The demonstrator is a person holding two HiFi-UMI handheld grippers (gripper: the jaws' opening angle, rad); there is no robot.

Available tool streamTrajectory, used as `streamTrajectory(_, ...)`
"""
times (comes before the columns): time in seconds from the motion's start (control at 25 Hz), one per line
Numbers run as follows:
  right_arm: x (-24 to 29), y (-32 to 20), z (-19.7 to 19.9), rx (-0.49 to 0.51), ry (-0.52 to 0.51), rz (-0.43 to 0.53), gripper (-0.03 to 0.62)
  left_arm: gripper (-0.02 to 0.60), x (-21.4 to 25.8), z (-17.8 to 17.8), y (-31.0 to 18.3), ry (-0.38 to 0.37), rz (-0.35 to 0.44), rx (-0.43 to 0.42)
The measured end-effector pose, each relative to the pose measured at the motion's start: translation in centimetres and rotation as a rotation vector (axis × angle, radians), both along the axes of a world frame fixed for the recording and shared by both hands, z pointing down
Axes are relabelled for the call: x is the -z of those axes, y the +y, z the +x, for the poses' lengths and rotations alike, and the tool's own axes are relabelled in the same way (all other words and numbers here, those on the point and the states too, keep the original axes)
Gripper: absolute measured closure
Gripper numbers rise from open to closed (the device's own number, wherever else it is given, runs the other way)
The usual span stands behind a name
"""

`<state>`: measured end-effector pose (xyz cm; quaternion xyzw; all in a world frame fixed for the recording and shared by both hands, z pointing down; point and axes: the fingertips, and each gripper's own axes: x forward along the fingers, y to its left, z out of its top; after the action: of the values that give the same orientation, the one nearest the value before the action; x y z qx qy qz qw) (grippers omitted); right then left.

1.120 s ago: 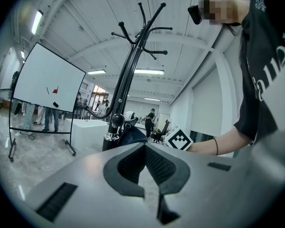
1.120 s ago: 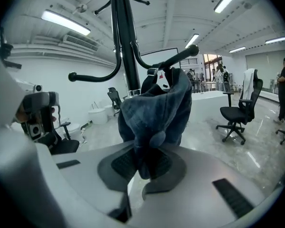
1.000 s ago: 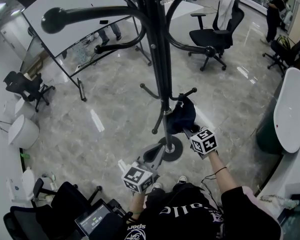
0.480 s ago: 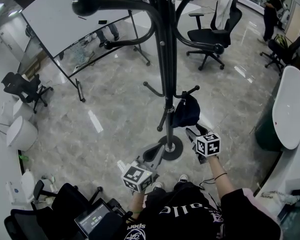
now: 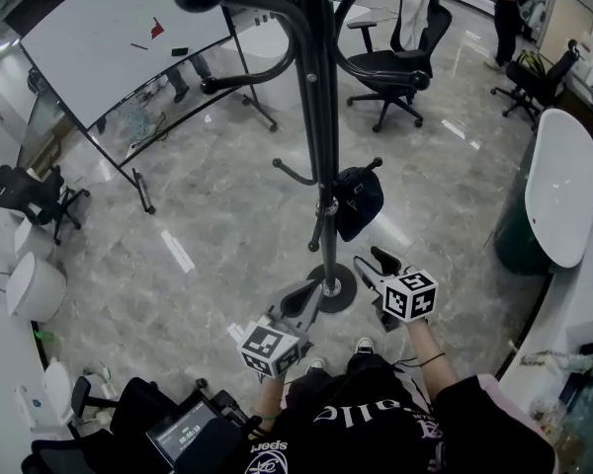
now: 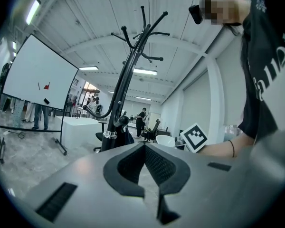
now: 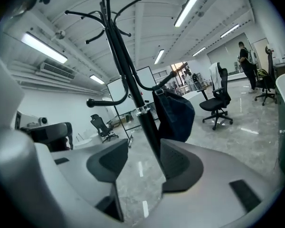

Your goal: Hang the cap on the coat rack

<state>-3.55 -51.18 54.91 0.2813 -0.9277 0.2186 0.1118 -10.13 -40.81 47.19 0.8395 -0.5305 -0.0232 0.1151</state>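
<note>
A grey marble floor (image 5: 208, 225) spreads across the room, with a wheeled whiteboard (image 5: 89, 57) standing at the far left. The black coat rack (image 5: 321, 117) rises in the middle, its round base near the person's feet. A black office chair (image 5: 390, 62) sits far right of it. The dark cap (image 5: 358, 200) hangs from a short lower peg (image 5: 371, 164) on the right side of the pole, touching the pole. The right gripper (image 5: 374, 262) is near the cap and apart from it. Its jaws have just been opening and stand wide with nothing gripped. The left gripper (image 5: 301, 304), near and left of the base, is clenched and empty.
</note>
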Motion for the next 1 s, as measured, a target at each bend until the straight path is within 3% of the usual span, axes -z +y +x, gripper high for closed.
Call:
streamTrajectory(0.2, 3.0, 2.8, -0.6, -0.027, -0.064, 0.033, 0.378, 0.583, 0.4, 0.0, 0.9, -0.009, -0.016, -0.062)
streamTrajectory(0.4, 4.0, 5.4, -0.5, -0.106, -0.108, 0.049, 0.522, 0.583, -0.3, -0.8, 2.0, -0.008, 0.004, -0.132)
streamTrajectory(0.48, 3.9, 6.8, -0.2, -0.138, -0.116, 0.046, 0.546, 0.583, -0.5, -0.7, 2.7, -0.01, 0.002, -0.166)
streamTrajectory(1.0, 4.5, 15.8, 1.5, -0.309, -0.185, 0.032, 0.572, 0.583, -2.3, 1.5, 8.2, -0.008, -0.052, -0.382)
